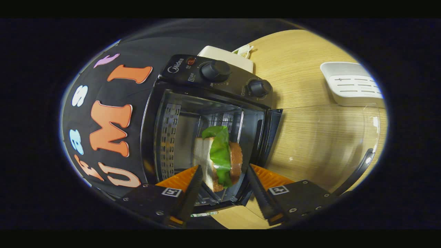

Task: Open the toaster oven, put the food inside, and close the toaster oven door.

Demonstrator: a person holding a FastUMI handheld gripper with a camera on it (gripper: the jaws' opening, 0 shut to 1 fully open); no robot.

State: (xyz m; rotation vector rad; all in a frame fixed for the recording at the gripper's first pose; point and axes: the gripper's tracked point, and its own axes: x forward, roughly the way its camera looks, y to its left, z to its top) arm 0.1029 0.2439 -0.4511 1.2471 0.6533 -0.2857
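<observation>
1. Gripper view: the tongs (223, 193) stand spread fairly wide, with both fingers (191, 193) apart from the food and pressing on nothing.
2. Between the fingers and just ahead of them sits the sandwich (217, 160), made of white bread, a green lettuce leaf and a brown crusted slice. It lies inside the cavity of the black toaster oven (206, 113), near the mouth of the opening. Whether it rests flat on the rack I cannot tell.
3. The oven's clear glass door (324, 144) is swung fully open over the pale wooden desk (296, 69), off to the right of the right finger, and its dark handle (358, 170) lies at the far end of the door, well apart from the tongs.
4. Beyond the tongs, on the oven's control panel, are two black round knobs (215, 71).
5. Beyond the oven on the desk lies a cream flat box (227, 57). A white slotted tray (353, 84) sits on the desk past the door, well apart from the tongs.
6. Judged progress: the oven is open and the food appears placed and let go. What remains is to draw the tongs clear, reach the door or its handle, and swing it shut.
</observation>
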